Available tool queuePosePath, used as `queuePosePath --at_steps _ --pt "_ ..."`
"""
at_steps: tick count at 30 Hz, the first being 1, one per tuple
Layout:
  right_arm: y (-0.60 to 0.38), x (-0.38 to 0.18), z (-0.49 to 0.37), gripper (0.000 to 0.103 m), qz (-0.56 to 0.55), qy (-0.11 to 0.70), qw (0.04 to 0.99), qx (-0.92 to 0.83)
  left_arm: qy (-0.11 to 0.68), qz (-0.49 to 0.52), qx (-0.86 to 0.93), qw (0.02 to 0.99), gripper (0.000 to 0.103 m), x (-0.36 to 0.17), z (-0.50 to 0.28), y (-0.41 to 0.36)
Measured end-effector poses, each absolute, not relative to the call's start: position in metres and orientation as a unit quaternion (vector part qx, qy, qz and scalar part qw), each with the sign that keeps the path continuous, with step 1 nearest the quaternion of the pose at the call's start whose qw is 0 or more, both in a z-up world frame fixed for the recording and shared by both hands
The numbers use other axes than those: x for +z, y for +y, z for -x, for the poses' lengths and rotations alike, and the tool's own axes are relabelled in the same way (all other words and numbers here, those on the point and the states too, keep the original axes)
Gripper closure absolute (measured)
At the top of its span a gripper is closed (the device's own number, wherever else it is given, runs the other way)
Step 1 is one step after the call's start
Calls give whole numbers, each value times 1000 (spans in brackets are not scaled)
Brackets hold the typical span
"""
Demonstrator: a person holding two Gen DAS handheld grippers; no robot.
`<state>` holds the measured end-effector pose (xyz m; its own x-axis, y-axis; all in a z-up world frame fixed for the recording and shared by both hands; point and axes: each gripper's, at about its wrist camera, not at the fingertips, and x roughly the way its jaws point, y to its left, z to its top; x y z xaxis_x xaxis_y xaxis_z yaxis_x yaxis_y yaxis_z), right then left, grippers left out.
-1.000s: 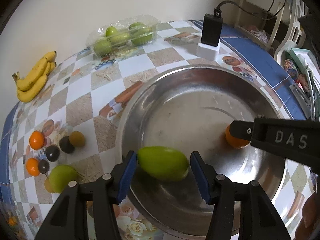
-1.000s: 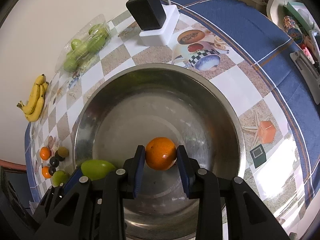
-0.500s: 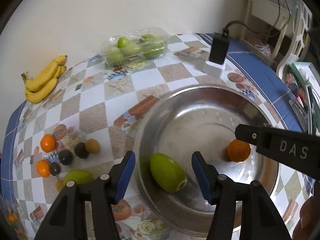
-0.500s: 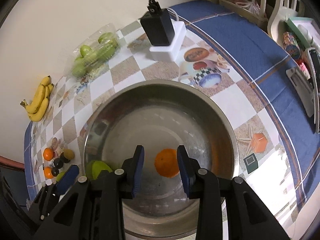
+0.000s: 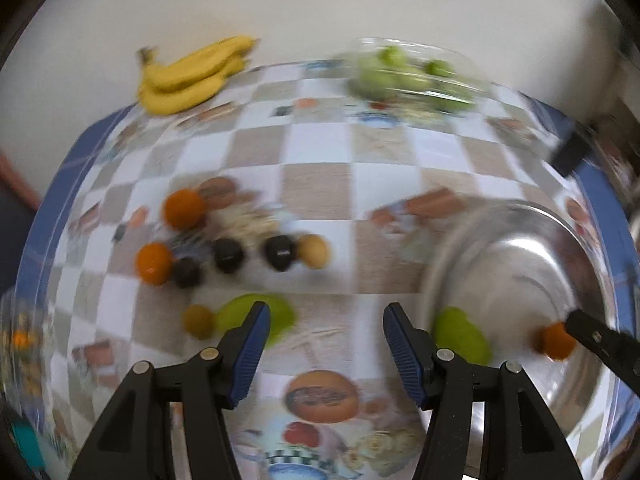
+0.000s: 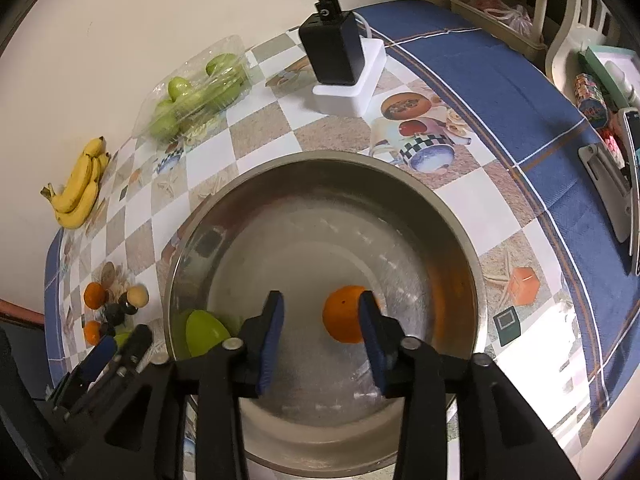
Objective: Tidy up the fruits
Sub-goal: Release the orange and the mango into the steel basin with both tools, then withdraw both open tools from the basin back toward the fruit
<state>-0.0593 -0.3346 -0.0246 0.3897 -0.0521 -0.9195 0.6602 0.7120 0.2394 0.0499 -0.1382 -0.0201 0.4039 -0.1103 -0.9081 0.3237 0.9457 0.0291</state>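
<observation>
A steel bowl [image 6: 460,232] holds a green mango [image 6: 204,330] at its left wall and an orange [image 6: 344,320] right of centre. My right gripper [image 6: 320,320] is open and empty above the bowl, its right finger beside the orange. My left gripper [image 5: 324,328] is open and empty over the tablecloth, left of the bowl [image 5: 500,232]. A second green mango [image 5: 280,312], two oranges [image 5: 184,208], three dark fruits [image 5: 228,256] and two brownish fruits [image 5: 316,250] lie on the table ahead-left. The left wrist view is blurred.
A banana bunch [image 6: 82,186] and a clear pack of green fruit [image 6: 196,92] lie by the wall. A black adapter on a white block [image 6: 340,60] stands behind the bowl. A phone and clutter [image 6: 612,128] sit at the right edge.
Both grippers have let go of their fruit into the bowl and lifted. The left gripper has swung left, away from the bowl, toward the loose fruit on the table.
</observation>
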Motion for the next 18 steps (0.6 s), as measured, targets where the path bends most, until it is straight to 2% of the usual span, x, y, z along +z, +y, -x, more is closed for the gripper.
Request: queuePosePath --at_steps 8,10,11,12,14,18 --pt "-325 -24 53 60 -284 512 781 -217 541 -40 -76 837 40 -17 -64 -101" --pt "-323 -24 52 60 -279 513 783 -214 542 -38 -70 837 33 -16 -65 -99" --pt "-323 -24 51 57 -277 514 783 -214 542 -40 -68 837 31 -16 -65 -98" --pt "-322 -25 50 48 -273 516 783 -215 543 -41 -66 836 26 -16 -66 -97" --pt "-320 -26 49 38 -266 520 783 -217 545 -42 -63 835 21 -18 -67 -96" --pt "-318 -29 46 30 -255 529 780 -215 550 -43 -51 833 10 -22 -68 -94"
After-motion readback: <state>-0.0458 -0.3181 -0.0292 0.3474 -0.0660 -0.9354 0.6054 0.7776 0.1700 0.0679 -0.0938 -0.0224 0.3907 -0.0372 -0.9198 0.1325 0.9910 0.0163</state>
